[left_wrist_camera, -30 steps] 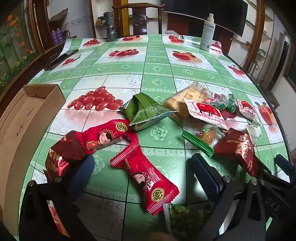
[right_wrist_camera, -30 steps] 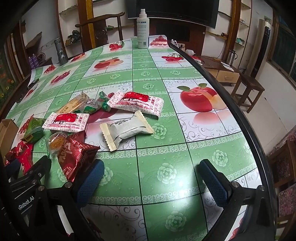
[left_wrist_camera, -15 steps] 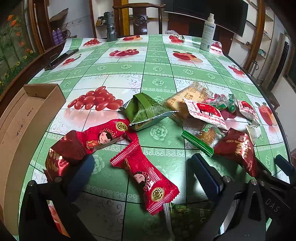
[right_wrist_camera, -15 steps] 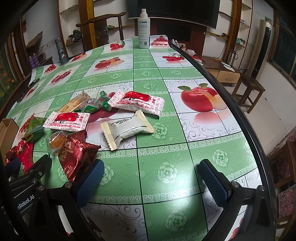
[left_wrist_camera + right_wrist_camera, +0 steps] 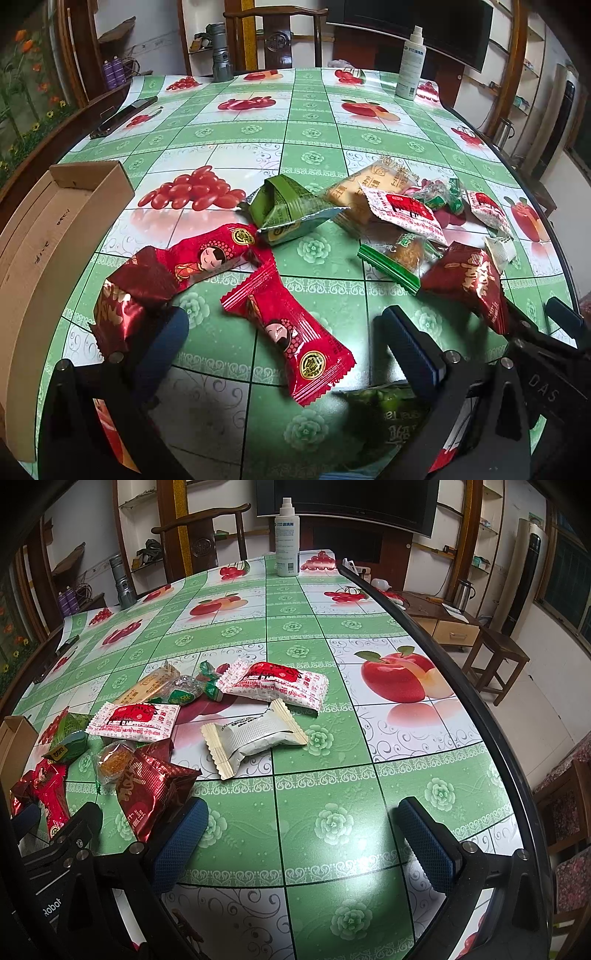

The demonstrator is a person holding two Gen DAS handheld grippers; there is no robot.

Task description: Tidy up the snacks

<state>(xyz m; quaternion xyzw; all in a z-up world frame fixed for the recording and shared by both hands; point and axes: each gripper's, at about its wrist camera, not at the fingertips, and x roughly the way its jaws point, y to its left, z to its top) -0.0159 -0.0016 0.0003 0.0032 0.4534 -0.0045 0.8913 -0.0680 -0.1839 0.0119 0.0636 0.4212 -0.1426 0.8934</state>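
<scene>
"DAS" on right claw; "Robot" on left claw.

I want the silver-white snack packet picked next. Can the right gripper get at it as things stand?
Probably yes. The right gripper is open and empty, and the silver-white packet lies flat just ahead of it with only bare tablecloth between. The dark red packet sits off to the side, not across the path.

Snack count on the table:
- two bright red doll-print packets
- two dark red foil packets
- two white-and-red packets
- one green packet
- one white packet

One cardboard box and one spray bottle.
</scene>
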